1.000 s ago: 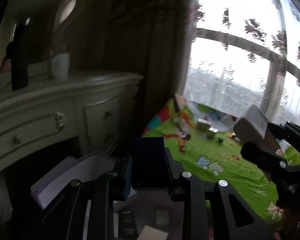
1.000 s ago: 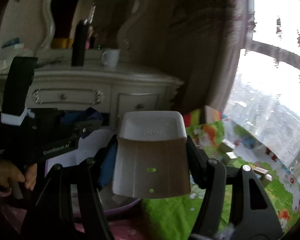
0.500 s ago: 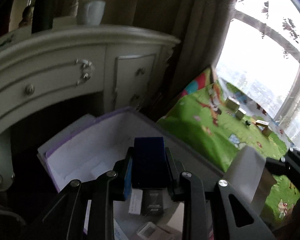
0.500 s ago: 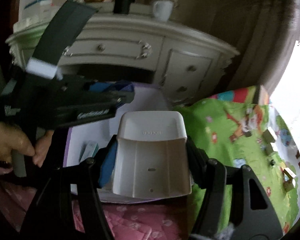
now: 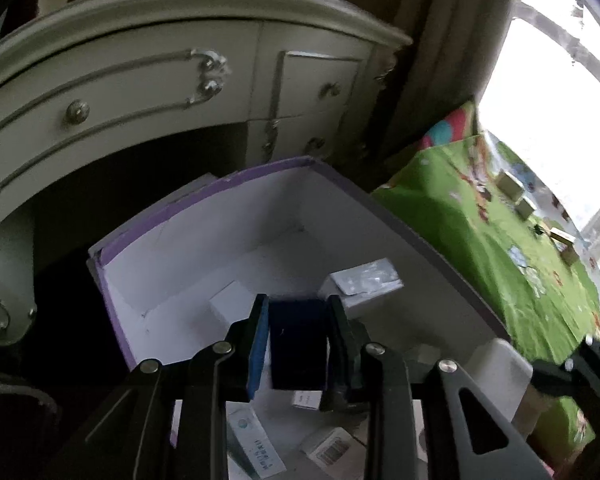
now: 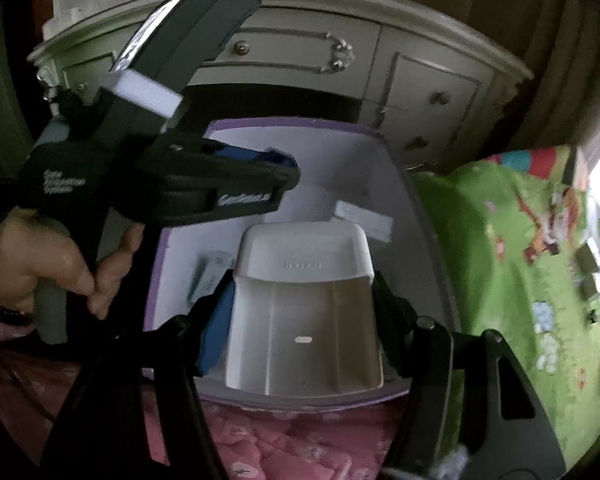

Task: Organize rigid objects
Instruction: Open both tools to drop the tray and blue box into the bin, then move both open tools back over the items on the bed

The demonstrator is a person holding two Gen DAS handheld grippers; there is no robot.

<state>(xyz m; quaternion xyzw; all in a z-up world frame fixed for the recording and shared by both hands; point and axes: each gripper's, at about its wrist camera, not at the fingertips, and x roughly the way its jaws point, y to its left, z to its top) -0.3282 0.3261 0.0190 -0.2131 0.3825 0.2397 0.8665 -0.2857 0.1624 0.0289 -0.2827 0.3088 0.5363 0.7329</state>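
Over the purple-rimmed storage box (image 5: 260, 184), both grippers hung with their loads. The left gripper (image 5: 298, 344) had just been easing its jaws apart, and the dark blue case (image 5: 296, 344) sat between them with slim gaps beside it, probably loose. It looked stiff, smooth and light, best taken across its flat sides. The right gripper (image 6: 304, 308) pinched the white plastic tray (image 6: 304, 304) by its side walls; hollow, rigid and likely slippery, it wanted a grip low on those walls.
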